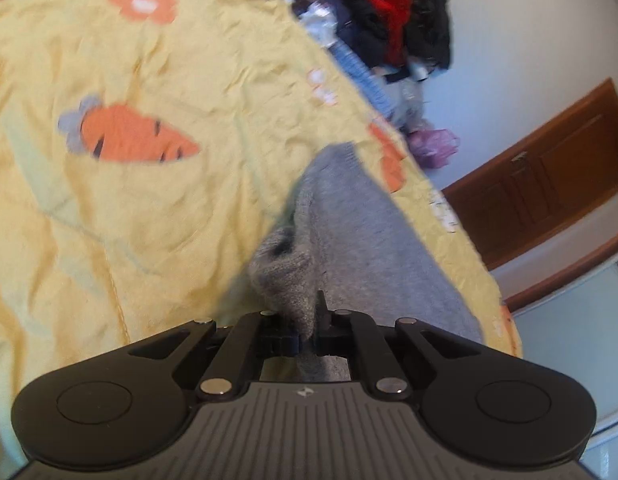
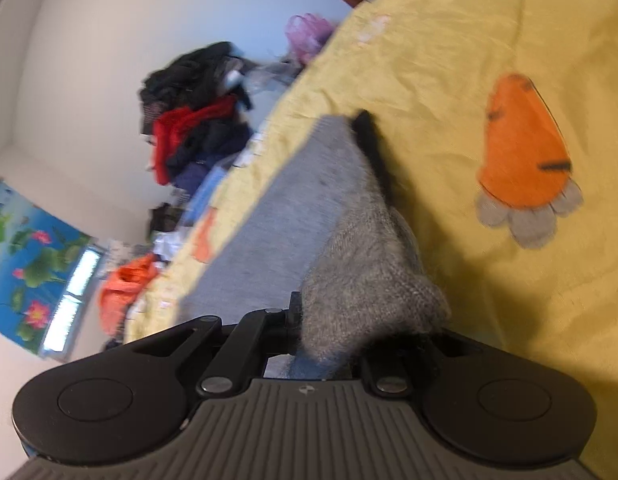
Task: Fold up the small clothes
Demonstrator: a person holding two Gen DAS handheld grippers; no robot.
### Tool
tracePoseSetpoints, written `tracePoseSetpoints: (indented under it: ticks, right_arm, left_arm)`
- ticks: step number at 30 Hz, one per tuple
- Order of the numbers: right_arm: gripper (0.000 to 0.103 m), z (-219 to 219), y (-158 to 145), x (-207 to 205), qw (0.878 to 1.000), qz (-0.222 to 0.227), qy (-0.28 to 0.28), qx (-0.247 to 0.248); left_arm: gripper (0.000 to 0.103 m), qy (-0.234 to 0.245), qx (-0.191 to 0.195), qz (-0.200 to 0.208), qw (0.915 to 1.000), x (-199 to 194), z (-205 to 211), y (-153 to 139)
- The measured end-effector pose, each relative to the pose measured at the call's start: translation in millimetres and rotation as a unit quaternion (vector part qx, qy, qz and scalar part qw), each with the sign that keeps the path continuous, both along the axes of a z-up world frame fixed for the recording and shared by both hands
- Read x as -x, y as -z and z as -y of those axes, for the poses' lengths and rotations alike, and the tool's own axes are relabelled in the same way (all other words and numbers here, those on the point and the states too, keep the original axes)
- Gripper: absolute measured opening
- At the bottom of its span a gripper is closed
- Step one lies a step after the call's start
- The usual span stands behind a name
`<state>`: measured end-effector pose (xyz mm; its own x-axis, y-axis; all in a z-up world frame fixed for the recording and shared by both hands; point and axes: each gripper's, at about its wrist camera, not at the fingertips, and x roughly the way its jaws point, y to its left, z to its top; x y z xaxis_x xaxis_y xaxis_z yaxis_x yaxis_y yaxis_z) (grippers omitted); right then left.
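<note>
Left tongs [image 1: 305, 320] were closed tight on a bunched corner of the grey knitted garment [image 1: 349, 220], fabric pinched between both fingers. Right tongs [image 2: 329, 328] were likewise clamped on another bunched edge of the same grey knitted garment [image 2: 301, 200], wool spilling over the right finger so that finger was hidden. The garment stretched away from both tongs across the yellow bedsheet [image 1: 149, 60], which carried an orange carrot print [image 1: 133, 134]; in the right wrist view the sheet [image 2: 469, 60] lay beneath and beside the garment. A black edge [image 2: 367, 132] showed at the garment's far end. Beyond the bed's edge sat a heap of dark and red clothes [image 1: 385, 20], against a white wall. Both views were blurred.
</note>
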<state>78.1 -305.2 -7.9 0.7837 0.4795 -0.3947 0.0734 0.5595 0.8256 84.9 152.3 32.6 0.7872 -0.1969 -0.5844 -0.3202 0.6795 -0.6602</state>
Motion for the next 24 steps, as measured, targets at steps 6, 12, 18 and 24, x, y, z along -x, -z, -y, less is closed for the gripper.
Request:
tracePoseSetpoints:
  ticks: [6, 12, 18, 24]
  right_arm:
    - [0.01, 19, -33, 40, 0.999, 0.035, -0.032, -0.012]
    - [0.017, 29, -20, 116, 0.994, -0.022, -0.096, 0.05]
    - [0.063, 62, -40, 134, 0.989, 0.006, -0.021, 0.148]
    - [0.071, 59, -76, 17, 0.973, 0.053, -0.049, 0.219]
  left_arm:
    - [0.005, 0.05, -0.013, 0.034, 0.9981, 56, -1, -36]
    - [0.005, 0.119, -0.065, -0.013, 0.9906, 133, -5, -6]
    - [0.006, -0.007, -0.14, -0.007, 0.9901, 176, -45, -16]
    - [0.064, 0.007, -0.232, 0.048, 0.9716, 112, -7, -47]
